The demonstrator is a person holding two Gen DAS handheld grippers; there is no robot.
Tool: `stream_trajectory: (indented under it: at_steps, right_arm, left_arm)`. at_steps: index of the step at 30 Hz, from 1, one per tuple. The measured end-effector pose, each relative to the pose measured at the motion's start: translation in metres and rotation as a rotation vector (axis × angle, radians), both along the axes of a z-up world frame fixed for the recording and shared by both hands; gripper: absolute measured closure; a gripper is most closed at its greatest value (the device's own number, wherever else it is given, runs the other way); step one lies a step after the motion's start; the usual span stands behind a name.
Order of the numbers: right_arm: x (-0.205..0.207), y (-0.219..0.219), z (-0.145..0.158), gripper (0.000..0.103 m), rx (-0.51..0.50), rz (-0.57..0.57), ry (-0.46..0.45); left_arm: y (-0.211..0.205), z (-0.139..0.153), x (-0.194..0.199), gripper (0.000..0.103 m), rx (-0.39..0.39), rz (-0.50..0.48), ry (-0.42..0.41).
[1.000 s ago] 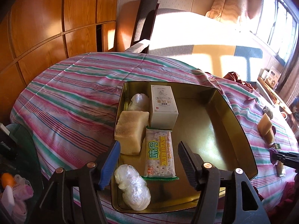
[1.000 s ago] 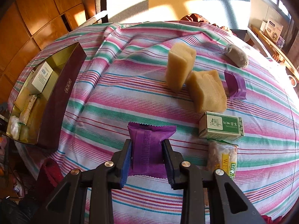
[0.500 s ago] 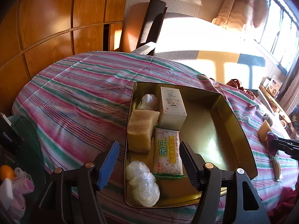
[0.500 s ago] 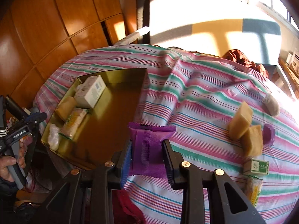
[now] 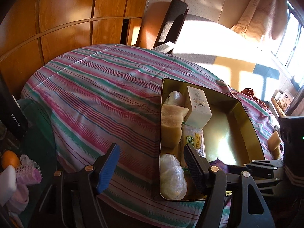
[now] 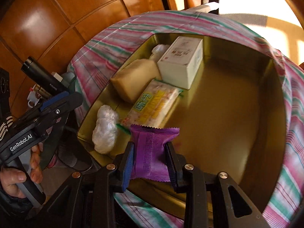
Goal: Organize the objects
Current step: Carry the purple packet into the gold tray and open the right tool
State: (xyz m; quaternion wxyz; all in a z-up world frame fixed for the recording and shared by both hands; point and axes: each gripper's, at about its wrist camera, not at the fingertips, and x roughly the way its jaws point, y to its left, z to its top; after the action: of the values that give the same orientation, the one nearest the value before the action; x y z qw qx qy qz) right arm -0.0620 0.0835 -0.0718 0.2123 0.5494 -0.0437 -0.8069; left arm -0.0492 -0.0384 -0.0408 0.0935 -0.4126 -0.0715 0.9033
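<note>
My right gripper [image 6: 150,163] is shut on a purple snack packet [image 6: 154,140] and holds it over the near edge of the gold tin [image 6: 228,114]. Along the tin's left side lie a white box [image 6: 180,62], a yellow sponge block [image 6: 134,77], a cracker packet [image 6: 152,104] and two clear-wrapped bundles [image 6: 105,129]. My left gripper [image 5: 151,148] hangs over the striped cloth [image 5: 95,98] and the tin's left wall [image 5: 161,114]. Its jaws are opening with nothing gripped between them. In the right wrist view a hand [image 6: 11,178] holds it left of the tin.
Two more yellow blocks [image 5: 273,142] lie on the cloth right of the tin. A dark chair [image 5: 171,19] stands behind the table, against wood panelling. At the left, a low glass side table carries an orange [image 5: 9,161], pink rollers [image 5: 28,172] and a black flask [image 5: 15,114].
The right gripper carried the purple packet leftward, from the open cloth near the loose items to above the tin. The left gripper slid left off the tin and its jaws widened.
</note>
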Motion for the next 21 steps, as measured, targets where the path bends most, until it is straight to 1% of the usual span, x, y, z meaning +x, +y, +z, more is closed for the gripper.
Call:
stream_trajectory:
  at_steps: [1,3,4,6,9,11,14,21]
  right_arm:
    - [-0.001,-0.004,-0.004,0.069,-0.004,0.01,-0.005]
    - [-0.002,-0.006,-0.01,0.067,-0.049,0.017,-0.033]
    - [-0.002,-0.006,-0.011,0.064,-0.062,0.014,-0.036]
    - [0.001,-0.004,-0.01,0.062,-0.085,0.014,-0.037]
    - [0.007,0.002,-0.005,0.057,-0.107,-0.003,-0.031]
    - [0.01,0.006,0.0,0.057,-0.119,-0.022,-0.02]
    - [0.014,0.011,0.007,0.057,-0.12,-0.043,0.001]
    - [0.02,0.022,0.023,0.057,-0.067,-0.092,0.057]
  left_arm:
    - [-0.001,-0.001,0.0,0.03,0.002,0.001,-0.003]
    - [-0.001,-0.004,0.0,0.029,0.006,0.0,-0.01]
    - [0.0,-0.004,0.001,0.029,0.006,-0.003,-0.012]
    - [0.001,-0.004,0.001,0.028,0.0,-0.006,-0.007]
    - [0.003,-0.001,0.003,0.027,-0.001,-0.007,0.004]
    - [0.005,0.002,0.004,0.026,-0.009,-0.009,0.017]
    - [0.008,0.006,0.007,0.026,-0.019,-0.017,0.029]
    - [0.018,0.014,0.015,0.025,-0.052,-0.039,0.06]
